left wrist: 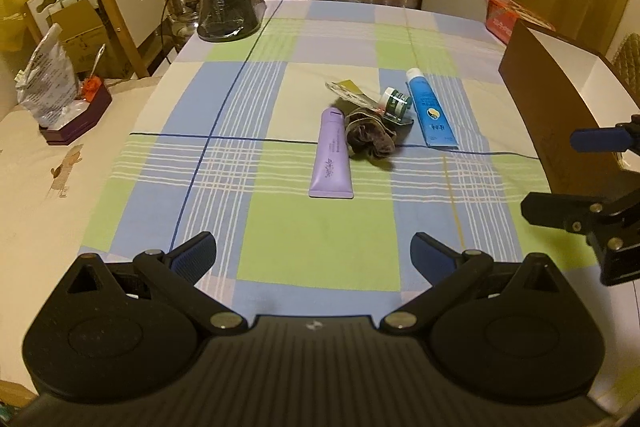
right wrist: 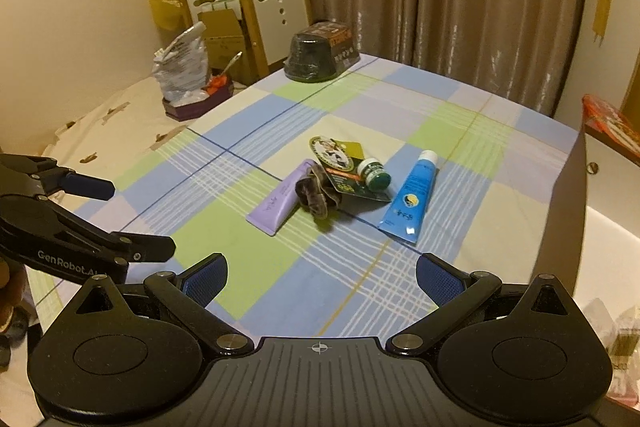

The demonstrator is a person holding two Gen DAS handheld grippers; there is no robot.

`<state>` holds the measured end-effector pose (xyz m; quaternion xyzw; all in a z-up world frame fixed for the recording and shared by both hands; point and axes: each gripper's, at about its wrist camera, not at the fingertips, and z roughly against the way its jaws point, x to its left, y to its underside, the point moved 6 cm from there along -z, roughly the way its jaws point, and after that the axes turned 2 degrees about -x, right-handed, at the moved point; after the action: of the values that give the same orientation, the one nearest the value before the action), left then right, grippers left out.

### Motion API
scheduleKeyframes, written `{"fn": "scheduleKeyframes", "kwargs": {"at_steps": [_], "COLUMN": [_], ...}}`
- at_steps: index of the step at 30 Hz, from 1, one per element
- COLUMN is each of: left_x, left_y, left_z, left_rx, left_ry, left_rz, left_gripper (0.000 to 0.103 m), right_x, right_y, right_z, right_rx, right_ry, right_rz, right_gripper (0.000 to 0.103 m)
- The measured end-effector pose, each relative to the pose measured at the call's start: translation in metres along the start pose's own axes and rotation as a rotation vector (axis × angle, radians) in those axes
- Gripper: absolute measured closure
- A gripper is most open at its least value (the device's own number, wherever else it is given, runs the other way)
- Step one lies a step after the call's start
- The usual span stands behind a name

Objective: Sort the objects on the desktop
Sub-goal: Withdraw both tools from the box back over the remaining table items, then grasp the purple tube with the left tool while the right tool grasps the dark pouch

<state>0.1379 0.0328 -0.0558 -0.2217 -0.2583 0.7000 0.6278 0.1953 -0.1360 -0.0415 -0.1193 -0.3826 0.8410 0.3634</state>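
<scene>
A purple tube [left wrist: 331,155] [right wrist: 278,203], a crumpled brown scrunchie [left wrist: 370,138] [right wrist: 316,193], a small green jar [left wrist: 396,101] [right wrist: 374,174] on a printed card [left wrist: 352,91] [right wrist: 340,157] and a blue tube [left wrist: 430,113] [right wrist: 412,201] lie clustered mid-table on the checked cloth [left wrist: 280,219]. My left gripper [left wrist: 314,255] is open and empty, above the cloth short of the purple tube. My right gripper [right wrist: 322,281] is open and empty, short of the cluster. Each gripper also shows at the other view's edge [left wrist: 576,183] [right wrist: 116,217].
A dark wrapped bowl [left wrist: 228,11] [right wrist: 320,53] stands at the far left corner. A brown-and-white open box [left wrist: 560,95] [right wrist: 592,195] stands at the right. A purple tray with a plastic bag [left wrist: 68,111] [right wrist: 192,95] sits left. A red package [left wrist: 508,17] lies far right.
</scene>
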Motion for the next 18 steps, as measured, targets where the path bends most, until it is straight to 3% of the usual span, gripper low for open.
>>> {"fn": "scheduleKeyframes", "kwargs": {"at_steps": [9,18], "left_x": [0.005,0.019], "left_y": [-0.008,-0.034], "left_z": [-0.022,-0.066], "left_rx": [0.001,-0.003], "left_ry": [-0.002,0.07], "left_rz": [-0.003,-0.106], "left_gripper": [0.001,0.002], "right_x": [-0.002,-0.01], "right_y": [-0.003,-0.011], "right_z": [-0.028,-0.058], "right_rx": [-0.055,-0.007], "right_ry": [0.028,0.136], "right_rz": [-0.068,-0.19], "right_gripper": [0.0,0.0]}}
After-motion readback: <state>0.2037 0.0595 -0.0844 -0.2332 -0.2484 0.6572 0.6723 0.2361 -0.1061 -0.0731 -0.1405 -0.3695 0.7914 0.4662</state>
